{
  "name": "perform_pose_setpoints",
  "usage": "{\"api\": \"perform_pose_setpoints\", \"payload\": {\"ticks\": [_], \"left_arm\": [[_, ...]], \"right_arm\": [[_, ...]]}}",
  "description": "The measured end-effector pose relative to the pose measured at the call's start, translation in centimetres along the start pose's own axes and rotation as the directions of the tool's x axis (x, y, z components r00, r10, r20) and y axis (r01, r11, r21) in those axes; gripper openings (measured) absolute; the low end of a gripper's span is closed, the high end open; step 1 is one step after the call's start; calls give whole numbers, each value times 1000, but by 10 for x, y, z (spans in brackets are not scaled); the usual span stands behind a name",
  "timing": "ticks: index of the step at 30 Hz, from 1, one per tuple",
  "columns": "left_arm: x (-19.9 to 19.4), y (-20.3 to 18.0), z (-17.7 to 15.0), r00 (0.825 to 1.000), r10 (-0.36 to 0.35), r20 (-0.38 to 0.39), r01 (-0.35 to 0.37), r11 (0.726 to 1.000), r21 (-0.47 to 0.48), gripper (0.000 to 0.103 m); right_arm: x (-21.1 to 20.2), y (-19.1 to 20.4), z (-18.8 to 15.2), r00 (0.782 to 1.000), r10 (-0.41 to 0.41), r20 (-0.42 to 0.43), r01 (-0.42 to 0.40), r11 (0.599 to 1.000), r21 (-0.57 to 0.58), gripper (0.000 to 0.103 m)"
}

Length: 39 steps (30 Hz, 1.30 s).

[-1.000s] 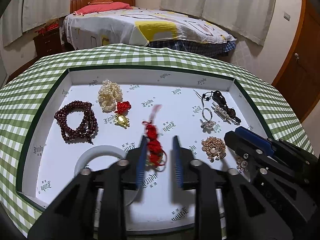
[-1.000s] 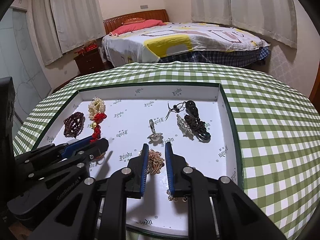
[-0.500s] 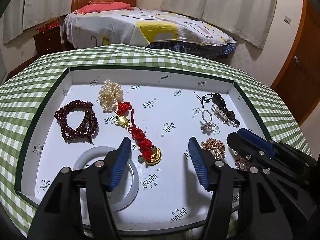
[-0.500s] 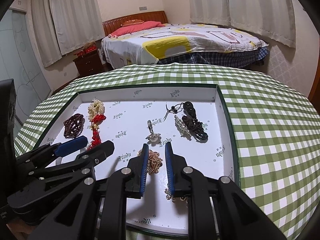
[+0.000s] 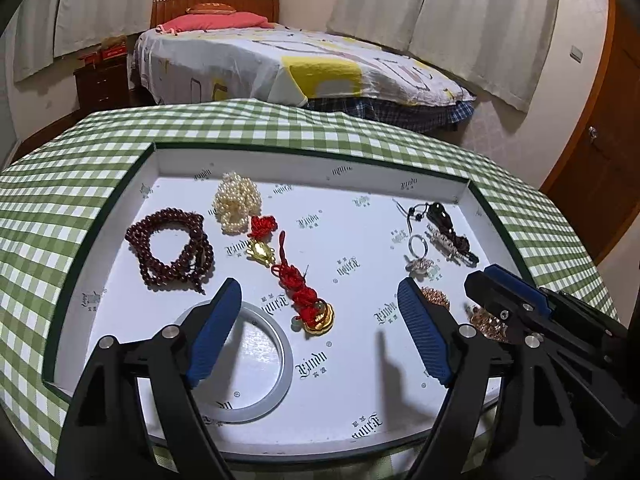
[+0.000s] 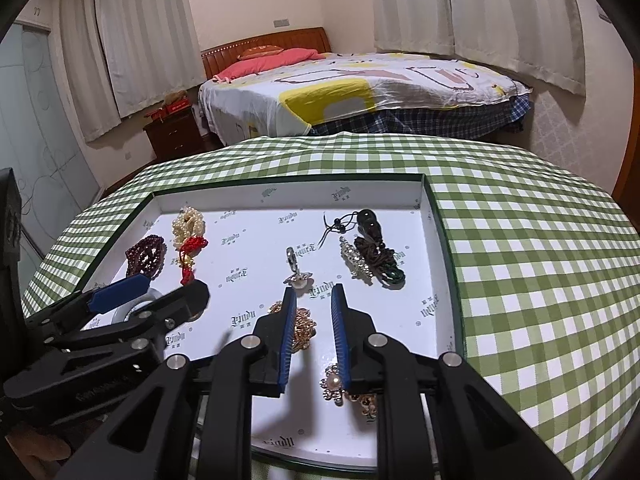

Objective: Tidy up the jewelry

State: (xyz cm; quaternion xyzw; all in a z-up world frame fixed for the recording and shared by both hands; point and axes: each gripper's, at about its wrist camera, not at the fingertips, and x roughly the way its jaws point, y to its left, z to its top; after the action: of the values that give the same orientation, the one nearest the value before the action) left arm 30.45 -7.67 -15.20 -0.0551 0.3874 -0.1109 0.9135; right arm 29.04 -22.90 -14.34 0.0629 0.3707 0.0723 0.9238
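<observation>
A white tray (image 5: 360, 412) with a dark green rim holds the jewelry. My left gripper (image 5: 320, 320) is open and empty, above the tray's near part. A red knotted charm with a gold piece (image 5: 304, 292) lies flat just beyond the gap between its fingers. A pale bangle (image 5: 276, 384) lies under the left finger. My right gripper (image 6: 314, 320) has its jaws narrowly apart with nothing between them, over a gold chain bracelet (image 6: 302, 324). A pearl brooch (image 6: 334, 384) lies by its right finger. It also shows at the right of the left wrist view (image 5: 508, 292).
In the tray lie a dark red bead bracelet (image 5: 172, 248), a pearl bracelet (image 5: 238, 204), a second red-and-gold charm (image 5: 260, 240), a silver ring pendant (image 5: 418, 254) and a dark cord with a crystal clip (image 5: 448, 236). A green checked cloth (image 6: 520, 240) covers the table. A bed stands behind.
My left gripper has opened wide and let go of the red knotted charm, which now lies on the tray, then drew back a little. The right gripper has hardly moved.
</observation>
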Motion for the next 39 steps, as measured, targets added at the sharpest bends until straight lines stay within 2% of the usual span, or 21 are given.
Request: {"api": "perform_pose_setpoints", "payload": {"ticks": [5, 7, 12, 18, 24, 34, 39], "left_arm": [[-12, -2, 4, 998, 41, 42, -41, 999, 13, 79], [-15, -3, 4, 997, 61, 47, -62, 998, 26, 79], [-20, -3, 1, 995, 93, 43, -96, 994, 59, 79], [-38, 1, -3, 988, 135, 76, -139, 988, 64, 91], [-70, 2, -6, 979, 171, 108, -180, 981, 78, 92], [-143, 5, -22, 971, 185, 150, -193, 980, 45, 94], [-191, 5, -30, 955, 212, 208, -222, 975, 28, 98]], "right_arm": [[-3, -5, 0, 1000, -25, 11, 25, 1000, 8, 30], [-5, -5, -1, 999, -37, 15, 37, 999, 7, 36], [-10, -4, -5, 997, -70, 29, 70, 998, 0, 64], [-26, -1, -6, 994, -90, 56, 91, 996, -6, 75], [-53, 7, -9, 991, -100, 85, 101, 995, -9, 78], [-100, 25, -24, 989, -95, 112, 100, 994, -39, 79], [-138, 36, -24, 983, -91, 160, 101, 993, -55, 79]]}}
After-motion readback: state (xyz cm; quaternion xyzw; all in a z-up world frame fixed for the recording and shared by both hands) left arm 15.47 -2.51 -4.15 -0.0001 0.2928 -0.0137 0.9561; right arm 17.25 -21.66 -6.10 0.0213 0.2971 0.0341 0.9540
